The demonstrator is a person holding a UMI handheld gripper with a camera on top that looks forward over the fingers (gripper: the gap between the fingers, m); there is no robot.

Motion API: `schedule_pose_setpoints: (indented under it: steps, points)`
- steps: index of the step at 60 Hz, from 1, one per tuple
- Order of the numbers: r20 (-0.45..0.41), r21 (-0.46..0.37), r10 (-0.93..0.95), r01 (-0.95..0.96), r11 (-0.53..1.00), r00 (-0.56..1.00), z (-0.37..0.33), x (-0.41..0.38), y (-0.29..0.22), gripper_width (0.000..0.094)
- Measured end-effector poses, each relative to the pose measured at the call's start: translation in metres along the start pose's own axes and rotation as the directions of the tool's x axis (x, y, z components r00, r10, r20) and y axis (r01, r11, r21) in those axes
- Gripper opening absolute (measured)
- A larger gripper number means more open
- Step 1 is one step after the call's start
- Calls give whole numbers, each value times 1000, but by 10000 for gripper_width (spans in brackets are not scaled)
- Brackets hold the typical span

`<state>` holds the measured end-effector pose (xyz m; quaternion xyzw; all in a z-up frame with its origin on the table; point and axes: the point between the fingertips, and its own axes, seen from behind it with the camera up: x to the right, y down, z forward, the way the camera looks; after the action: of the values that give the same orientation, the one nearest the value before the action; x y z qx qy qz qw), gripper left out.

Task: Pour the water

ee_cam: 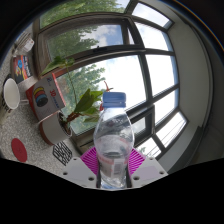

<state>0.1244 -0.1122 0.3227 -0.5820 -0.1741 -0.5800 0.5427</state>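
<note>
Although the big window [150, 70] fills everything from twelve to four o'clock, the work sits nearer: a table [30, 135] at nine o'clock, a leafy plant [85, 100] at centre, then the capped water bottle [113, 145] at six o'clock. The gripper [112, 160] pinches its ribbed middle, both pink pads [90, 160] pressing. Being thin clear plastic, it likely feels light, slippery and easily dented, so a firm mid-body hold suits it.

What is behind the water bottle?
Behind the water bottle, held between the gripper fingers, are a leafy plant and big windows. The bottle hides whatever sits directly behind it.
</note>
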Motion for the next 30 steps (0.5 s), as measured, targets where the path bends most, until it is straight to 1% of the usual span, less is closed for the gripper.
schedule_pose_setpoints:
  steps: [3, 7, 13, 18, 25, 28, 30]
  points:
    - [-51, 68, -188, 191, 979, 981, 17, 6, -29, 333]
    - [-126, 137, -421, 436, 889, 898, 26, 8, -67, 333]
    - [-211, 240, -624, 659, 713, 753, 30, -23, -116, 333]
    - [-242, 306, -737, 770, 560, 631, 23, -53, -141, 334]
    - [-292, 370, -844, 867, 333, 449, 15, -107, -156, 333]
    - [-310, 398, -863, 878, 264, 400, 11, -125, -155, 333]
    - [-311, 408, -868, 879, 245, 386, 10, -135, -159, 333]
